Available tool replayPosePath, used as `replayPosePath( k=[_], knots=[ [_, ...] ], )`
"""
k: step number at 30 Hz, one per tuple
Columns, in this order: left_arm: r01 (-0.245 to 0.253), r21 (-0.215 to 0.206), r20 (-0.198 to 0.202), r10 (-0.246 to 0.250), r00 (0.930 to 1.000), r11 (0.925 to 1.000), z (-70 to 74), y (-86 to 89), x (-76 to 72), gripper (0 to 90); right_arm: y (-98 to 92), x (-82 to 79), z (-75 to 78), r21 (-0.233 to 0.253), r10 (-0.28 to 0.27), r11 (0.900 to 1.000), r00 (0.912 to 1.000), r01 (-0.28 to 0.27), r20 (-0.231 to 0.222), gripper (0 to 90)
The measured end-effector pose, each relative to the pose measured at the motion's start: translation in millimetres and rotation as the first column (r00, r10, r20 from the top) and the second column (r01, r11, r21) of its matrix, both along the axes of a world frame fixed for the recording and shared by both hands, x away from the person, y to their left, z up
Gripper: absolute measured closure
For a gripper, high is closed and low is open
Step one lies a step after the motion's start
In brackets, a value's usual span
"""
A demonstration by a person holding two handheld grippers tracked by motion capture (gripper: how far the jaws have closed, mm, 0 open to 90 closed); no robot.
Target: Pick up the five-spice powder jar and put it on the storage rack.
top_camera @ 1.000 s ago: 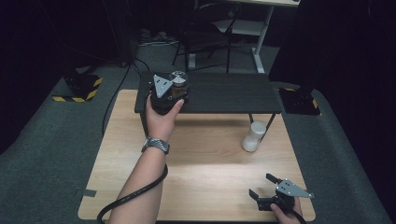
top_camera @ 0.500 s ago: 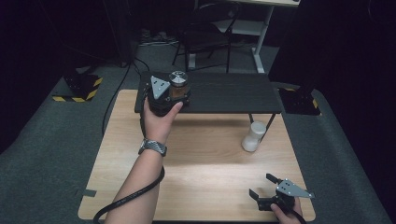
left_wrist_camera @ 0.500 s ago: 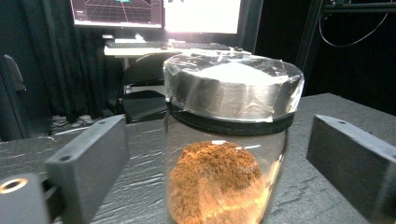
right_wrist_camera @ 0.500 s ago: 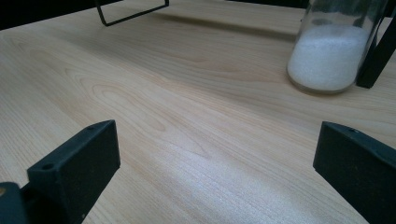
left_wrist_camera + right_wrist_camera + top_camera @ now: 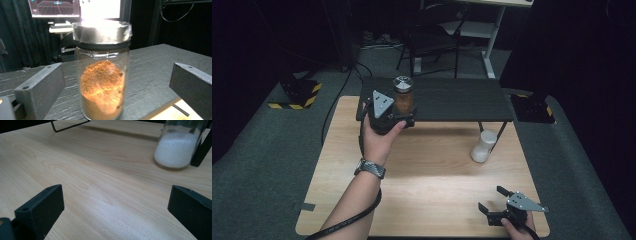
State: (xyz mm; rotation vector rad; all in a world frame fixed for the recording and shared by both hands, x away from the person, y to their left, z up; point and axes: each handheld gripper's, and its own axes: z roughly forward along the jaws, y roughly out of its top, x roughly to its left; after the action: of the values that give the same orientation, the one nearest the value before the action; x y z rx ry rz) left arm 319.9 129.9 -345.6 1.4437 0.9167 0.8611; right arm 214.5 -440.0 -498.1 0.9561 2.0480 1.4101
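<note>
The jar of brown powder (image 5: pixel 102 75) stands upright on the near left part of the black shelf (image 5: pixel 452 102), which sits at the far side of the table (image 5: pixel 422 190). The left tongs (image 5: pixel 398 117) flank it, spread wide without touching. Near right, the right tongs (image 5: pixel 493 200) gape empty, facing the white-powder jar (image 5: pixel 178 147).
</note>
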Motion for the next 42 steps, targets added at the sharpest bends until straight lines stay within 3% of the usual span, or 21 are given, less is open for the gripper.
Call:
replayPosePath(
  k=[18,34,42],
  knots=[
    [0.055,-0.007,0.044,-0.054,0.9975,0.9985,-34.8,20.5,-42.8,0.3,0.7,-0.2,0.3,-0.005,0.002,1.0,1.0,-0.002,0.002,0.0],
    [0.065,-0.017,0.031,-0.064,0.9975,0.9977,-74.4,39.2,-78.2,0.4,1.2,-0.4,0.4,-0.01,0.004,1.0,1.0,-0.004,0.005,0.0],
    [0.093,-0.033,-0.004,-0.093,0.9956,0.9951,-100.2,44.9,-95.5,0.4,1.2,-0.3,0.5,-0.012,0.006,1.0,1.0,-0.006,0.006,0.0]
  ],
)
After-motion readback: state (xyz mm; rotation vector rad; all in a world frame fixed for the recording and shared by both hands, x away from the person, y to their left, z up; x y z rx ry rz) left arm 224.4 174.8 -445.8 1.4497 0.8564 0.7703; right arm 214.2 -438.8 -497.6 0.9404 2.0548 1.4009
